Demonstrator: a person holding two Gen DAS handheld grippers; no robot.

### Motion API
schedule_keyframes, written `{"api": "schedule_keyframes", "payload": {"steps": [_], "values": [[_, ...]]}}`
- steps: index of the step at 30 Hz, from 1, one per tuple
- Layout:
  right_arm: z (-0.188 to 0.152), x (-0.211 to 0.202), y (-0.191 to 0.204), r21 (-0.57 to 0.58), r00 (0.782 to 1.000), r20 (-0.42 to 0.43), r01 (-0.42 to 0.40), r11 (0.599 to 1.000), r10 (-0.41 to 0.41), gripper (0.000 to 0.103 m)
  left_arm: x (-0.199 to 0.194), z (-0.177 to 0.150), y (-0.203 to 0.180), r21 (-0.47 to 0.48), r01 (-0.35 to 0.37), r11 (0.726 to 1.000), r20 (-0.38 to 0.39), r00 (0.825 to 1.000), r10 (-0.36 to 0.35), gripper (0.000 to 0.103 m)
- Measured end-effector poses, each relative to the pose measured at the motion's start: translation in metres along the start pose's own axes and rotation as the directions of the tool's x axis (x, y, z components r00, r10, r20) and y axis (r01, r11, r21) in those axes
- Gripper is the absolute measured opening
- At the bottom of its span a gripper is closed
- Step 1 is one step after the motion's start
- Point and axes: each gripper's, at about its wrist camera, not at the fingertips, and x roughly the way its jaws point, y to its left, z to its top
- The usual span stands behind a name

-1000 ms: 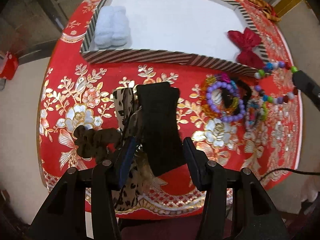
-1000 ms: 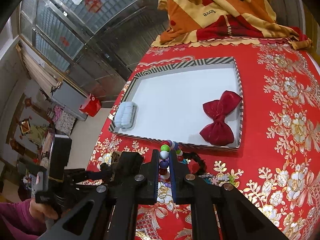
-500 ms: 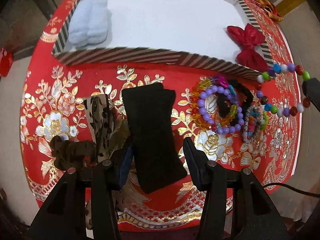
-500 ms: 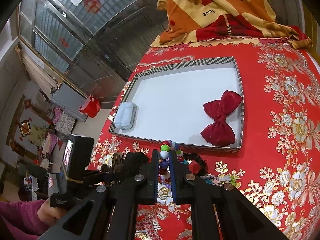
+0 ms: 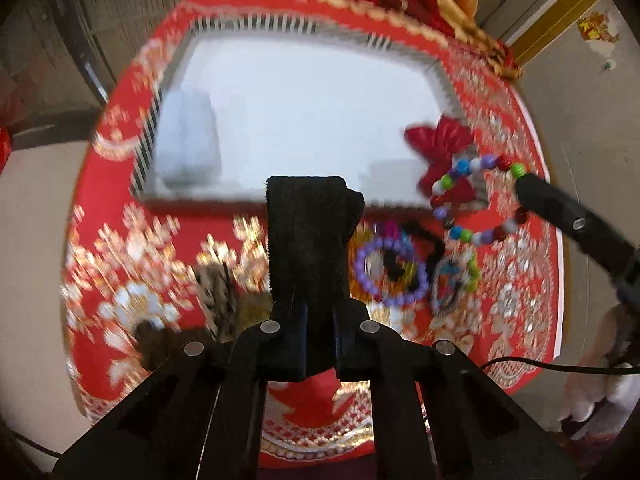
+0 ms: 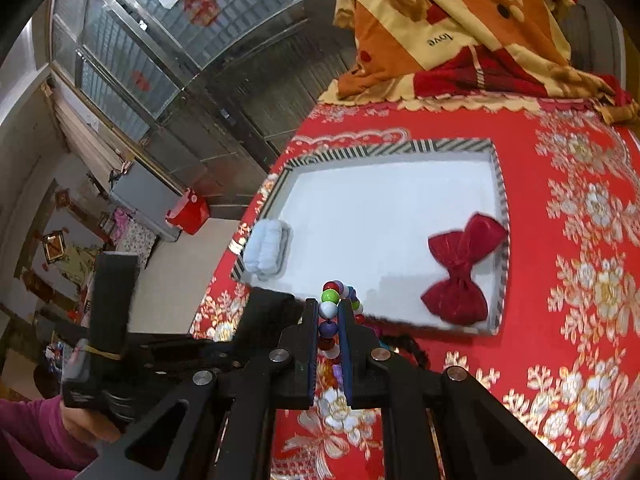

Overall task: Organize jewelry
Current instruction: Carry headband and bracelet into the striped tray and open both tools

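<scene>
My left gripper (image 5: 318, 322) is shut on a black fabric hair band (image 5: 310, 240) and holds it raised in front of the striped-rim white tray (image 5: 256, 24). My right gripper (image 6: 329, 322) is shut on a multicoloured bead bracelet (image 6: 330, 308), held above the tray's near rim; the bracelet also shows in the left wrist view (image 5: 476, 200). In the tray (image 6: 392, 148) lie a red bow (image 6: 464, 268) and a light blue fluffy item (image 6: 266, 248).
On the red floral tablecloth (image 5: 516, 280) lie a purple bead bracelet (image 5: 384, 276), other beaded bracelets (image 5: 454, 280), a black hair tie and a leopard-print item (image 5: 218, 296). A folded orange blanket (image 6: 452, 28) lies beyond the tray. The table edge drops off at left.
My left gripper has shut on the black hair band and lifted it toward the tray. My right gripper has held the bead bracelet nearly still.
</scene>
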Motion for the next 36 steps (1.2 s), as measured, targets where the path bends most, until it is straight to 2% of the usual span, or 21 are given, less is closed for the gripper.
{"api": "schedule_keyframes", "payload": {"steps": [7, 23, 30, 36], "values": [[0.032, 0.024, 0.001, -0.014, 1.000, -0.017, 0.010, 1.000, -0.011, 0.009, -0.002, 0.048, 0.018, -0.020, -0.053, 0.998, 0.055, 0.997, 0.054, 0.008], [0.095, 0.115, -0.010, -0.013, 0.992, -0.121, -0.020, 1.000, 0.018, 0.009, 0.046, 0.136, 0.054, -0.056, -0.140, 0.989, 0.039, 0.989, 0.142, 0.008], [0.122, 0.149, -0.041, 0.033, 0.989, -0.148, 0.008, 0.999, -0.003, 0.009, 0.061, 0.164, 0.066, -0.083, -0.139, 0.987, 0.029, 0.990, 0.142, 0.008], [0.129, 0.176, -0.072, 0.098, 0.984, -0.176, 0.053, 0.994, -0.035, 0.009, 0.078, 0.182, 0.077, -0.106, -0.152, 0.983, 0.006, 0.988, 0.153, 0.008]]}}
